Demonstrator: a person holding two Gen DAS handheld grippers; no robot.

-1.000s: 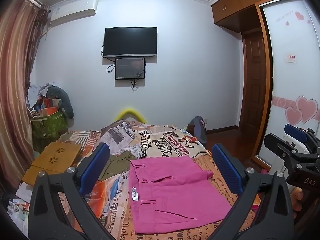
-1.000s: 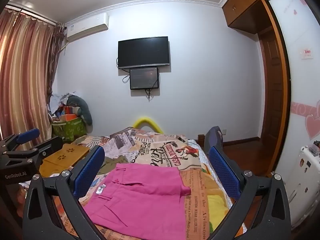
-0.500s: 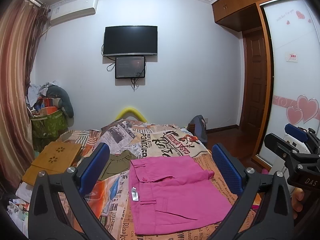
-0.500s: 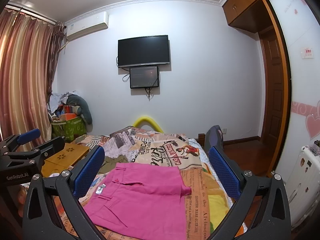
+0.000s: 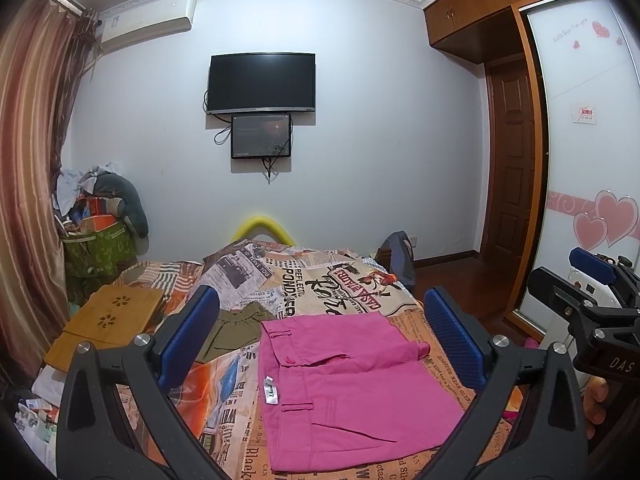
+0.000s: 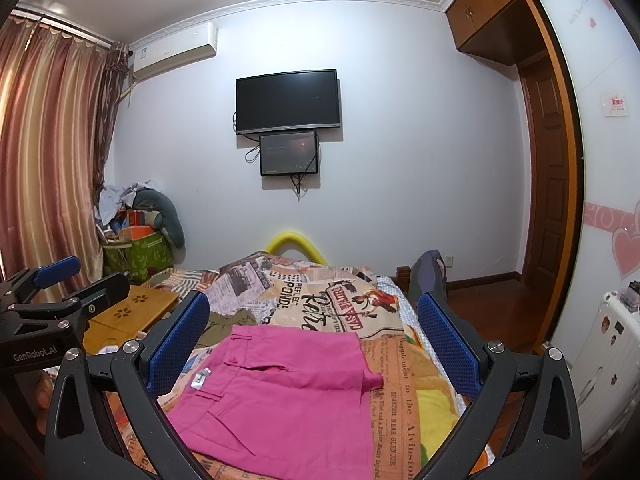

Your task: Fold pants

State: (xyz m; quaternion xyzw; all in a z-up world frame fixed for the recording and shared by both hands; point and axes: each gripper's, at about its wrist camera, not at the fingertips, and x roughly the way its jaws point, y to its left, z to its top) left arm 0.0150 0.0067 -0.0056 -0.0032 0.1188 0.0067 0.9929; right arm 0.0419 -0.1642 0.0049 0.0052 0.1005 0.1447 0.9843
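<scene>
both the left gripper [image 5: 320, 336] and right gripper [image 6: 314, 334] gape wide above the folded pants [image 5: 344, 384]. only the right view shows a white suitcase [image 6: 608, 364].

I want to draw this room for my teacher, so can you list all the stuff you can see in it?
pants: 1, pink, folded flat on the bed, near end
bedspread: 1, newspaper print in orange and cream, covers the bed
green garment: 1, olive, on the bed left of the pants
wooden tray: 1, light brown with flower cutouts, bed's left edge
TV: 1, black, on the far wall
small screen: 1, dark, right under the TV
air conditioner: 1, white, high on the wall
curtain: 1, striped brown, left side
green bag: 1, stuffed full, far left corner
left claw: 1, black with blue pads, open, holds nothing
right claw: 1, same colours, open, holds nothing
</scene>
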